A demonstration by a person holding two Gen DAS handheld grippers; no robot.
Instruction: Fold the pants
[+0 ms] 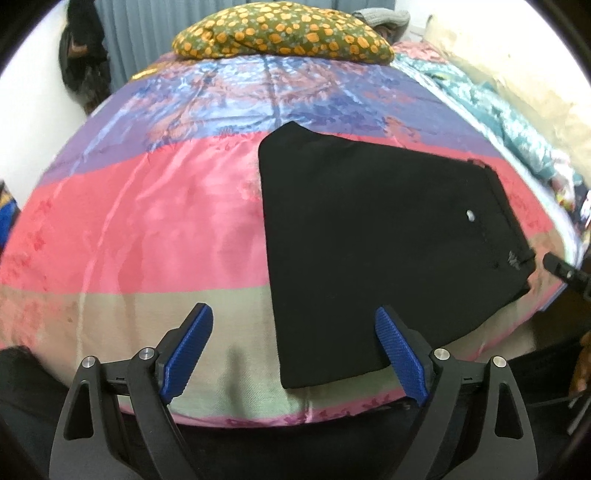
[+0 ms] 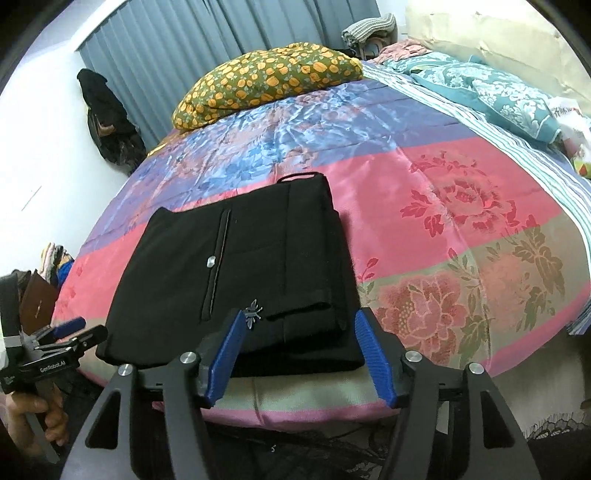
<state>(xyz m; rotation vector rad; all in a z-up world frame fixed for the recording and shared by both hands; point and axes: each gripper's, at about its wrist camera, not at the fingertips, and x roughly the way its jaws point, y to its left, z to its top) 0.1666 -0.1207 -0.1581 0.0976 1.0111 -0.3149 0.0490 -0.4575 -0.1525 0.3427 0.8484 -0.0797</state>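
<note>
The black pants (image 1: pixel 369 240) lie folded into a flat stack on the pink and purple bedspread (image 1: pixel 147 221), near the bed's front edge. My left gripper (image 1: pixel 293 314) hovers open over their near left corner, its right finger above the cloth and nothing pinched. In the right wrist view the pants (image 2: pixel 240 266) show a pocket slit, a small button and a silver insect emblem. My right gripper (image 2: pixel 301 314) stands open astride their near right folded edge, pads apart from the cloth. The left gripper (image 2: pixel 74 332) appears at far left, held by a hand (image 2: pixel 22 417).
A green pillow with orange flowers (image 2: pixel 269 81) lies at the head of the bed. A teal patterned blanket (image 2: pixel 498 96) and striped sheet run along the right side. A dark bag (image 2: pixel 107 122) hangs by the white wall. Grey curtains (image 2: pixel 221 33) stand behind.
</note>
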